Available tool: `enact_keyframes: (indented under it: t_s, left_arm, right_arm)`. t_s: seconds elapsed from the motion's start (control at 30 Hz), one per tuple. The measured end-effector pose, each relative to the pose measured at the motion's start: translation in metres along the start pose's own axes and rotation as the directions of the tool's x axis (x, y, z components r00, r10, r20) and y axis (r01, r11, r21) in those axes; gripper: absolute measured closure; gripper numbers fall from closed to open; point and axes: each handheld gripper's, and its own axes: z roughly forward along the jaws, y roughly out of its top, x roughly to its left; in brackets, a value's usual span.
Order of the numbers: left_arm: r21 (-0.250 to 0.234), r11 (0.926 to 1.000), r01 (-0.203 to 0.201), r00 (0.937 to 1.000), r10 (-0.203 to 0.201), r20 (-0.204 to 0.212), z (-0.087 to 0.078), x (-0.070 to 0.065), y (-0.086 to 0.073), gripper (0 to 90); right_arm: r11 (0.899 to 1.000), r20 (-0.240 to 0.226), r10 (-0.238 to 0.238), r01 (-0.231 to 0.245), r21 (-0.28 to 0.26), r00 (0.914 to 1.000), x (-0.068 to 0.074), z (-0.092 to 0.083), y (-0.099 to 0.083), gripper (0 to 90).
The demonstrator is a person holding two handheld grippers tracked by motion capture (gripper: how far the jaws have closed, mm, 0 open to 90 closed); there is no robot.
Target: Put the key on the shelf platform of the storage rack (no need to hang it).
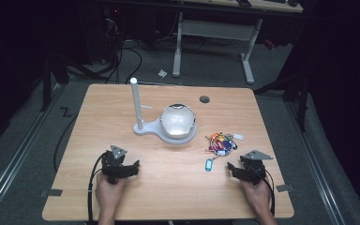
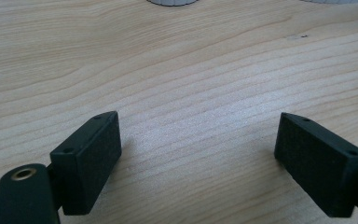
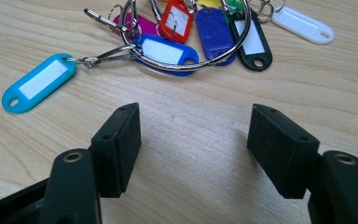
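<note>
Two black two-jaw grippers, one in each hand, both low over the light wooden desk (image 1: 168, 187) near its front edge. Left gripper (image 1: 132, 168) at the front left, jaws wide apart, nothing between them except bare wood in the left gripper view (image 2: 198, 140). Right gripper (image 1: 231, 168) at the front right, jaws also standing wide apart and empty, pointing toward the bunch of plastic key tags.

One large round metal key ring (image 3: 186, 63) lying flat on the desk just ahead of the right gripper's jaws, not touching them. Around that ring, in the right gripper view, seven tags to count: one light blue tag with a white label (image 3: 38, 82) stretched out to the left on a small clip, one dark blue tag with a white label (image 3: 165, 51), one red tag (image 3: 177, 18), one purple tag (image 3: 213, 32), one black tag (image 3: 254, 44), one white tag (image 3: 303, 23) and one pink tag (image 3: 142, 23), partly hidden. More colours at the top edge, cut off, number impossible to tell.

One white stand with an upright post (image 1: 136, 105) and one shiny round dome (image 1: 178, 121) on its base, in the middle of the desk, well apart from both grippers. One small dark round hole (image 1: 204, 99) in the desk behind the dome.
</note>
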Motion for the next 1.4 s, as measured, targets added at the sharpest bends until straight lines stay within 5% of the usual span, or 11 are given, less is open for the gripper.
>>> enact_keyframes:
  t_s: [0.63, 0.77, 0.87, 1.13, 1.4]
  left_arm:
    - [0.000, 1.0000, 0.002, 1.0000, -0.002, -0.001, 0.000, 0.000, 0.000, 15.0]
    - [0.000, 1.0000, 0.002, 1.0000, -0.002, -0.001, 0.000, 0.000, 0.000, 15.0]
    - [0.000, 1.0000, -0.001, 1.0000, 0.001, 0.000, 0.000, 0.000, 0.000, 15.0]
    - [0.000, 1.0000, 0.000, 1.0000, 0.000, 0.000, 0.000, 0.000, 0.000, 15.0]
    - [0.000, 1.0000, 0.001, 1.0000, -0.001, 0.000, 0.000, 0.000, 0.000, 15.0]
  right_arm:
    - [1.000, -0.011, -0.006, 0.006, -0.005, 0.9999, 0.003, 0.000, 0.000, 30.2]
    - [1.000, 0.039, 0.016, -0.017, 0.020, 0.9991, 0.005, -0.001, 0.008, 32.3]
    - [0.997, 0.073, -0.025, 0.020, 0.068, 0.9970, 0.009, 0.000, 0.021, 35.3]
    - [0.998, 0.009, 0.012, -0.012, 0.055, 0.9999, 0.008, 0.002, 0.042, 35.2]
    - [0.998, 0.004, 0.020, -0.021, 0.060, 0.9998, 0.006, 0.009, 0.052, 35.5]
